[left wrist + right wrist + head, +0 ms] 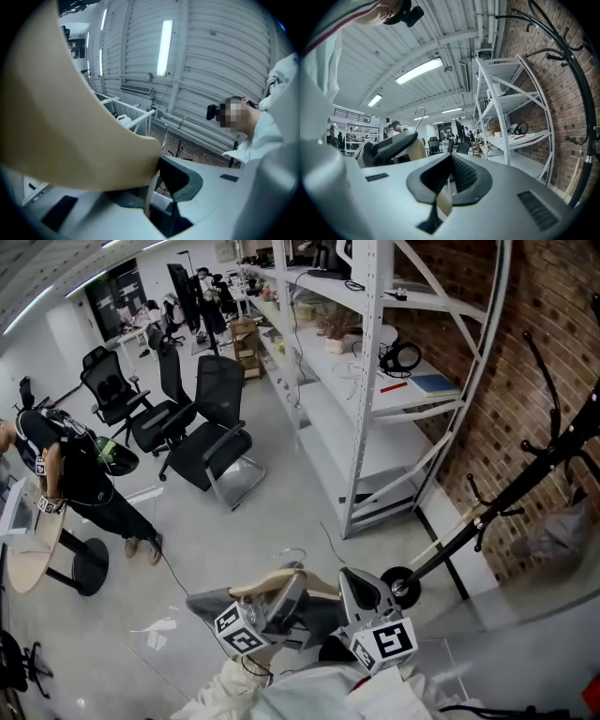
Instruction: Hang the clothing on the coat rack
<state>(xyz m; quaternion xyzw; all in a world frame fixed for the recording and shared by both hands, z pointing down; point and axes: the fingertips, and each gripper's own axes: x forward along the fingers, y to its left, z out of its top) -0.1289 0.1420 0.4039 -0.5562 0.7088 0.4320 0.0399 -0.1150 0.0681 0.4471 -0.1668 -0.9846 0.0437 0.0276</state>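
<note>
Grey floor, office chairs stood ahead of the right gripper, coat rack base just beside it, white shelving beyond.

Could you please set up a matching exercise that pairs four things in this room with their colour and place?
1. hanger
2. coat rack
3. shelving unit
4. office chair

A. white metal, along the brick wall
B. black, on the open floor
C. pale wood, nearest the camera
D. black with branched hooks, far right

Pairs: 1-C, 2-D, 3-A, 4-B.
</note>
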